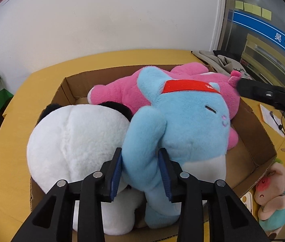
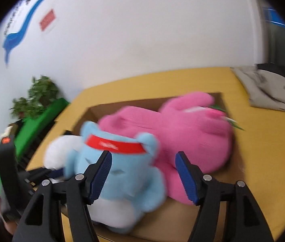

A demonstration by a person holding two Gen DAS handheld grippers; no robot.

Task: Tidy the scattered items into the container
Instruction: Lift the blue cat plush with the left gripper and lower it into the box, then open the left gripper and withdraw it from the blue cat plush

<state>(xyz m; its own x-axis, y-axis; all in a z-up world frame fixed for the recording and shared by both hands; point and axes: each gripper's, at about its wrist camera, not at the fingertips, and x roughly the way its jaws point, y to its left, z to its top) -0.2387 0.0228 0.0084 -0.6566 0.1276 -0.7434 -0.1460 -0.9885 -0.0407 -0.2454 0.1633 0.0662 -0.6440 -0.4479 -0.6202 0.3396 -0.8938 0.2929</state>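
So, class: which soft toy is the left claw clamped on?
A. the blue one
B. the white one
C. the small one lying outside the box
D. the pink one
A: the left claw pinches a limb of the blue plush between its pads, over the cardboard box.

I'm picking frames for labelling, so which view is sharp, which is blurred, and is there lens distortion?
Left wrist view: sharp, with fur texture clear on the blue plush held by the left gripper; soft even light, no glare. Right wrist view: motion-blurred throughout, the pink plush smeared, though the open right gripper is crisp. Both views: fisheye bending of the cardboard box edges, with dark corners.
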